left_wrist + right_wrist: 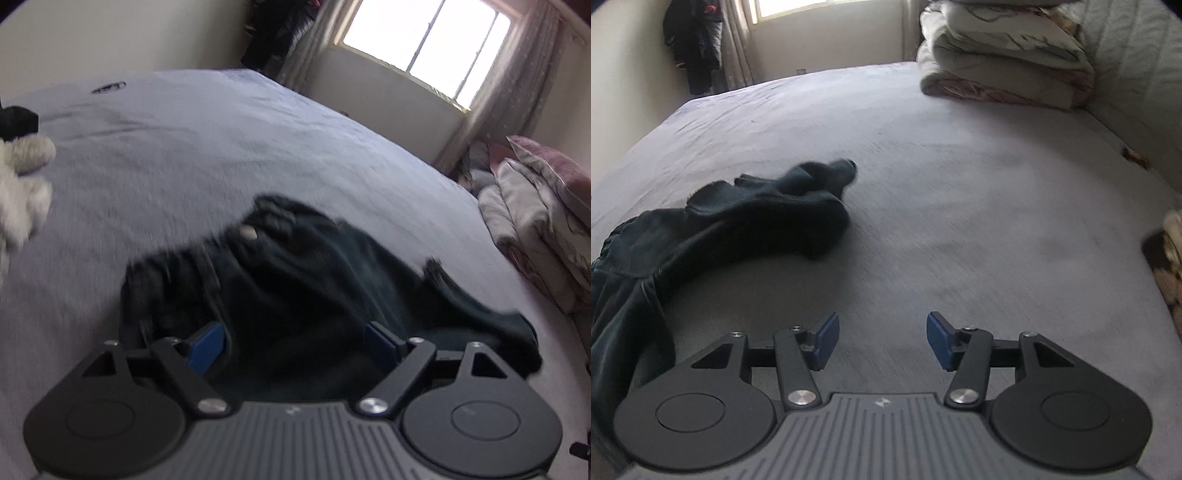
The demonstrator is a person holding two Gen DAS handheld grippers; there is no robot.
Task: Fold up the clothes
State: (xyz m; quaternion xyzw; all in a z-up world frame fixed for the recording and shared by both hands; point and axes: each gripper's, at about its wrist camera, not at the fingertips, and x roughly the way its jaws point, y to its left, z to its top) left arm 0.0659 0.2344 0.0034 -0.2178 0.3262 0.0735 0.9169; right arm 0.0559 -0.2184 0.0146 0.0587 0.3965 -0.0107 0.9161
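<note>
Dark garment, soft knit with gathered elastic waistband, lies crumpled on the grey matte bed sheet. Left gripper spread wide over it, grasping nothing. Right gripper spread, empty, above bare sheet beside it.

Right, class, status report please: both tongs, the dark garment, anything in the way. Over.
Left tongs open, over the dark garment. Right tongs open, over bare bed sheet. Garment crumpled, unfolded. Folded bedding far off, nothing blocking.
</note>
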